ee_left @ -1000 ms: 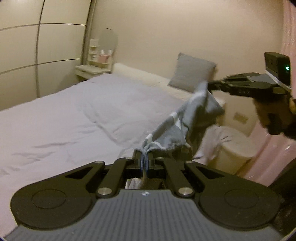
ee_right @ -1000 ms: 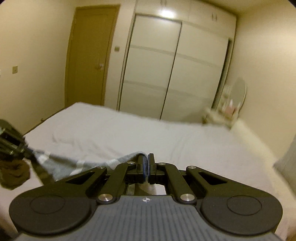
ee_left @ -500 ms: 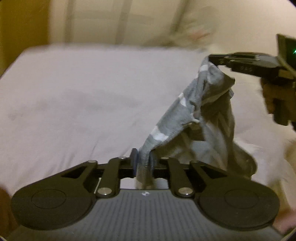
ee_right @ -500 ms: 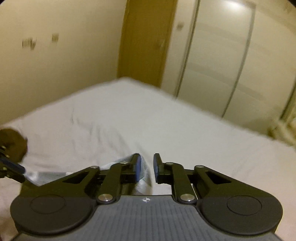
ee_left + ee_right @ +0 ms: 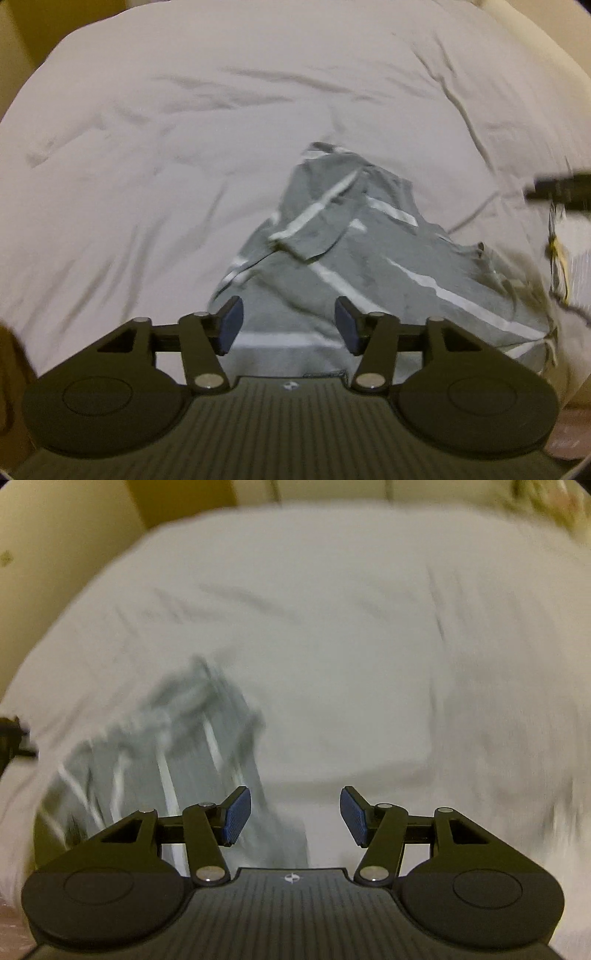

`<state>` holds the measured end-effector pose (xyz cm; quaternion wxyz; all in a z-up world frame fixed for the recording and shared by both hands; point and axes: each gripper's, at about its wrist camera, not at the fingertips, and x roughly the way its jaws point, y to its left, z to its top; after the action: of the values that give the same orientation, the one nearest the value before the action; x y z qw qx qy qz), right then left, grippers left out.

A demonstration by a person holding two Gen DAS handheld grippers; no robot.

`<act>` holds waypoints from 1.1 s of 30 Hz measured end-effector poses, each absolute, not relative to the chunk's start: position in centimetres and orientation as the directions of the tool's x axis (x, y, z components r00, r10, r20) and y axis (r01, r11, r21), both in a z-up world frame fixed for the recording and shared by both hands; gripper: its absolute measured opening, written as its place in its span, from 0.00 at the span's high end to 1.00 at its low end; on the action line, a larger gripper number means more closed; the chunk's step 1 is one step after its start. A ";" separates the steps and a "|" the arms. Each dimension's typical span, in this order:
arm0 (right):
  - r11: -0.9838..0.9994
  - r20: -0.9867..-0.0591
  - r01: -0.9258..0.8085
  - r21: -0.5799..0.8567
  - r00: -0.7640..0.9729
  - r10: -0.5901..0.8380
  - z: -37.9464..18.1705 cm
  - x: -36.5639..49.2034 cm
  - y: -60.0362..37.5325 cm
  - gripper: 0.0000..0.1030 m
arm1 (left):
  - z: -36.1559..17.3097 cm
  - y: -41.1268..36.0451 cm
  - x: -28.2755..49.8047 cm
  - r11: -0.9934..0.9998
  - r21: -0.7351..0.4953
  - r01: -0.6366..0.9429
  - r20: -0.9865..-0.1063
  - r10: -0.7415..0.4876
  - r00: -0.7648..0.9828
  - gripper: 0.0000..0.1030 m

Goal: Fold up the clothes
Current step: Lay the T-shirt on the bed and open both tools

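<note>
Garment (image 5: 369,258) lies crumpled on bed (image 5: 184,147), near its front edge, 1 flap folded over on top at centre. Left gripper (image 5: 288,328) sits above garment's near hem, jaws spread wide, cloth between and below them, not gripped. In left wrist view, right gripper shows at right edge, beyond garment's right side. In right wrist view, right gripper (image 5: 295,819) hangs over bare bed, jaws apart; garment (image 5: 177,746) lies to its left, partly behind left finger. Image blurred there.
</note>
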<state>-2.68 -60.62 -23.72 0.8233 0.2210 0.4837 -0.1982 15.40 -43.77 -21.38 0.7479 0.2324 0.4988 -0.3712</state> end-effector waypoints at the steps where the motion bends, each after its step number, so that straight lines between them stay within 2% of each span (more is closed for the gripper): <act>1: 0.817 -0.896 0.548 0.181 0.434 -0.093 -24.5 -3.8 -60.1 0.45 | -21.6 -44.7 15.5 0.592 -0.017 0.806 -0.918 -0.328 0.222 0.40; 4: 0.812 -0.915 0.547 0.203 0.401 -0.042 -26.3 -5.6 -57.6 0.44 | -23.3 -48.1 15.6 0.518 -0.011 0.855 -0.920 -0.341 0.195 0.39; 8: 0.797 -0.924 0.563 0.217 0.382 -0.018 -26.8 -5.2 -55.3 0.36 | -26.3 -52.1 16.0 0.409 0.010 0.913 -0.930 -0.331 0.158 0.39; 13: 0.723 -0.932 0.659 0.207 0.357 -0.058 -26.8 -5.0 -54.6 0.36 | -29.8 -55.5 17.8 0.293 0.056 0.954 -0.936 -0.317 0.152 0.39; 20: 0.588 -0.929 0.767 0.257 0.363 -0.068 -30.0 -4.3 -55.3 0.36 | -34.6 -58.8 21.0 0.222 0.073 0.972 -0.935 -0.324 0.144 0.38; 22: 0.579 -0.934 0.774 0.257 0.352 -0.057 -30.8 -4.0 -55.4 0.37 | -36.0 -59.5 21.6 0.198 0.074 0.977 -0.939 -0.315 0.135 0.43; 23: 0.575 -0.937 0.777 0.256 0.346 -0.050 -31.1 -3.9 -55.4 0.44 | -36.7 -59.7 21.7 0.175 0.075 0.982 -0.944 -0.305 0.127 0.49; 24: 0.571 -0.939 0.780 0.257 0.341 -0.043 -31.2 -3.9 -55.5 0.50 | -37.1 -59.8 21.8 0.151 0.073 0.986 -0.947 -0.300 0.116 0.62; 25: 0.568 -0.941 0.782 0.256 0.336 -0.039 -31.3 -3.9 -55.7 0.63 | -36.9 -59.6 21.9 0.135 0.073 0.988 -0.946 -0.303 0.112 0.77; 26: 0.570 -0.942 0.782 0.253 0.334 -0.039 -31.1 -4.0 -55.8 0.73 | -36.6 -59.4 22.1 0.127 0.078 0.989 -0.944 -0.309 0.114 0.87; 27: 0.572 -0.943 0.781 0.251 0.331 -0.039 -31.0 -4.0 -56.0 0.78 | -36.0 -59.0 22.4 0.132 0.080 0.988 -0.939 -0.324 0.119 0.94; 28: 0.575 -0.943 0.780 0.249 0.330 -0.039 -30.7 -4.1 -56.3 0.91 | -35.2 -58.4 23.0 0.148 0.079 0.986 -0.930 -0.345 0.127 0.95; 29: 0.582 -0.943 0.776 0.245 0.330 -0.043 -30.2 -4.1 -56.6 0.99 | -34.3 -57.8 23.6 0.172 0.081 0.982 -0.920 -0.366 0.140 0.96; 33: 0.629 -0.931 0.751 0.199 0.345 -0.118 -27.1 -3.7 -57.8 0.99 | -29.8 -54.1 27.6 0.320 0.028 0.947 -0.873 -0.454 0.179 0.96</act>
<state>-3.72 -57.76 -27.06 0.7550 0.3202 0.4946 -0.2877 27.62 -54.10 -29.83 0.7047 0.3049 0.4041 -0.4972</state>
